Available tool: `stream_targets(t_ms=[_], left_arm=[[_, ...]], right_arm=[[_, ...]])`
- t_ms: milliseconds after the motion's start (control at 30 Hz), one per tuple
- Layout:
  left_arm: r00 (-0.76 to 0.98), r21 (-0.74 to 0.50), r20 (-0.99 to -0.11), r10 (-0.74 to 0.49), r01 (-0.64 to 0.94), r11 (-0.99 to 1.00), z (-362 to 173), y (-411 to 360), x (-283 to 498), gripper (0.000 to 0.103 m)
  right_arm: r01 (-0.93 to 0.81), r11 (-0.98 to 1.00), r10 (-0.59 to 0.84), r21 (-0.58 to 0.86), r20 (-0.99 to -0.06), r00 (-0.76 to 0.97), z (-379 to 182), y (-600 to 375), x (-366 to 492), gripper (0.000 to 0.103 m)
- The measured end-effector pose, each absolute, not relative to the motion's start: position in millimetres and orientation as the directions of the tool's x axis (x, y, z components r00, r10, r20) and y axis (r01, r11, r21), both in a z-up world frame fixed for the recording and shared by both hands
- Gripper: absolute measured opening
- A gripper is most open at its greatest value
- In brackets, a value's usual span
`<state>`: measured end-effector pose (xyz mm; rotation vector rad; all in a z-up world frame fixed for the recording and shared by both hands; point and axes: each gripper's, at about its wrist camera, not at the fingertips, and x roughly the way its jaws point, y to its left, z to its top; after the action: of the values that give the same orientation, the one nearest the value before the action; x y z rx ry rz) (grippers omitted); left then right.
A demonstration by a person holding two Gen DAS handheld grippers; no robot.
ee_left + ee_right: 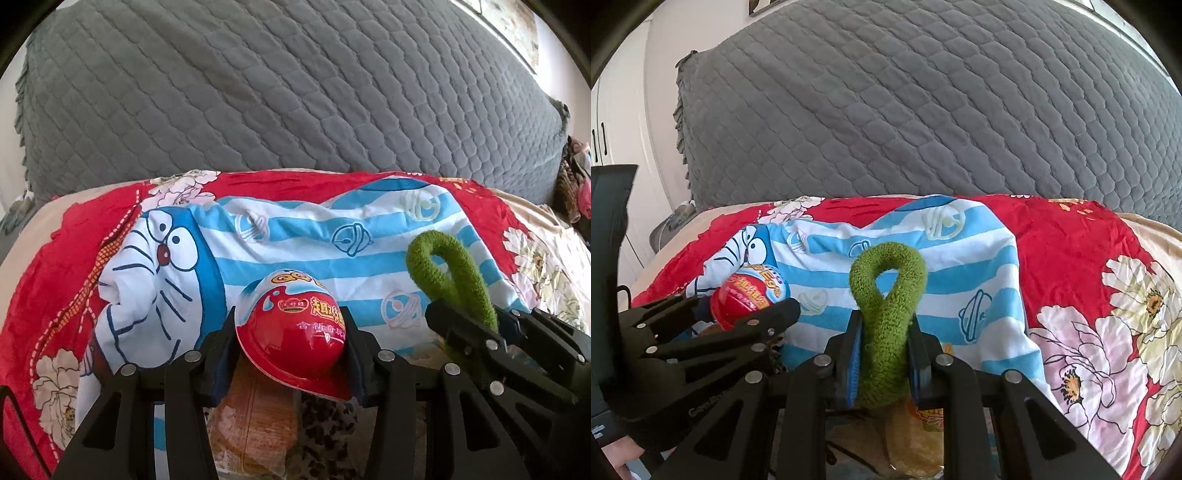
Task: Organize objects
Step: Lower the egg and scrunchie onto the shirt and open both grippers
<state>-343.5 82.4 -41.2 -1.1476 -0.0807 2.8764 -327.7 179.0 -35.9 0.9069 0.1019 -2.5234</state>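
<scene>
Grippers [291, 343] [884, 354] above cluttered bedding [369, 236]

The red-and-white egg toy [295, 328] is hard plastic, super glossy, with highlights all over its dome. The green loop [886, 317] is fuzzy terry-type cloth, rough and totally matt. Both hand-held grippers, left [291, 354] and right [884, 354], look like matt black plastic with small shiny metal pins. The grey cover [277, 85] across the top of the frame is quilted fabric, soft and dull. The blue-striped cartoon cloth [295, 236] is thin, smooth, wrinkled cotton-looking stuff. The red floral sheet [1071, 251] has a slight sheen. At the bottom centre, a crinkly clear plastic wrapper [255, 424].
</scene>
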Motion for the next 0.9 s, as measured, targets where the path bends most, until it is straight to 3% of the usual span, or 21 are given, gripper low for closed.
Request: stream_targets(t_ms=[900], left_arm=[[-0.710,-0.065,-0.701,0.063,-0.025,-0.998,-43.8,84.2,-348.7,0.051]], right_arm=[[0.444,-0.894,-0.377,0.065,-0.647,-0.663,-43.1,175.7,-327.0,0.021]])
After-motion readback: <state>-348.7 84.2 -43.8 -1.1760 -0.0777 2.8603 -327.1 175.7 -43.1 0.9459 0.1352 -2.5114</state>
